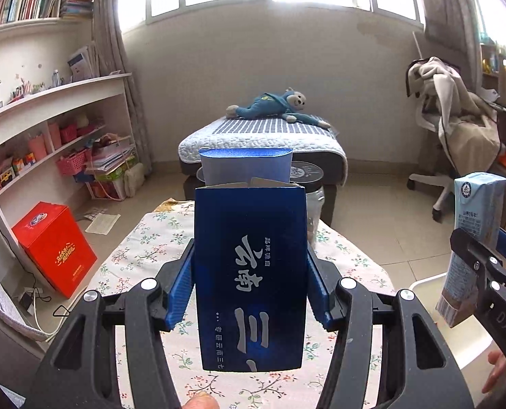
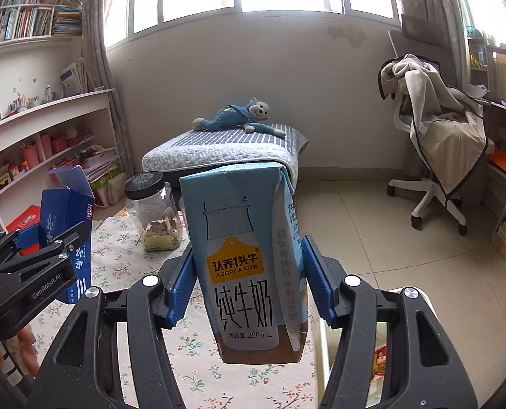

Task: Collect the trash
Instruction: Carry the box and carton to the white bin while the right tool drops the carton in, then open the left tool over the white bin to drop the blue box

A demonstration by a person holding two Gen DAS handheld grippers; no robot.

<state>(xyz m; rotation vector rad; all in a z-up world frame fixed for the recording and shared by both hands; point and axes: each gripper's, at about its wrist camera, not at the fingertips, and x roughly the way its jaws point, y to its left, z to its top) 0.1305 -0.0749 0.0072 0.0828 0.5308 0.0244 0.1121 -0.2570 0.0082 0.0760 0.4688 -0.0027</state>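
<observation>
**Two light cartons, each pinched at the waist**

The blue box (image 1: pixel 249 272) is thin printed card with its top flap open, so it looks empty and very light. It is stiff along its edges but would cave in across the broad faces if squeezed hard. The left gripper (image 1: pixel 249 289) has it pinched by the two narrow sides, about mid-height, which is the sound place to hold it: the folded edges take the pressure. It is held upright, clear above the flowered surface (image 1: pixel 144 248).

The milk carton (image 2: pixel 249 266) is a small coated-paper pack, smooth and a little slippery. Whether any milk is left inside cannot be told; if drained it will be light and will dent easily. The right gripper (image 2: pixel 249 289) clamps it across the lower half, its blue fingers (image 2: pixel 181 286) pressing on opposite sides. The carton leans slightly in the grip. A firm but gentle squeeze suits it, low on the body as now, away from the folded top.

Further out, a clear jar (image 2: pixel 151 211) with a black lid stands on the surface behind both cartons. What may be a white bin (image 1: pixel 464 334) sits low to the right, under the milk carton, and is the likely drop point.
</observation>
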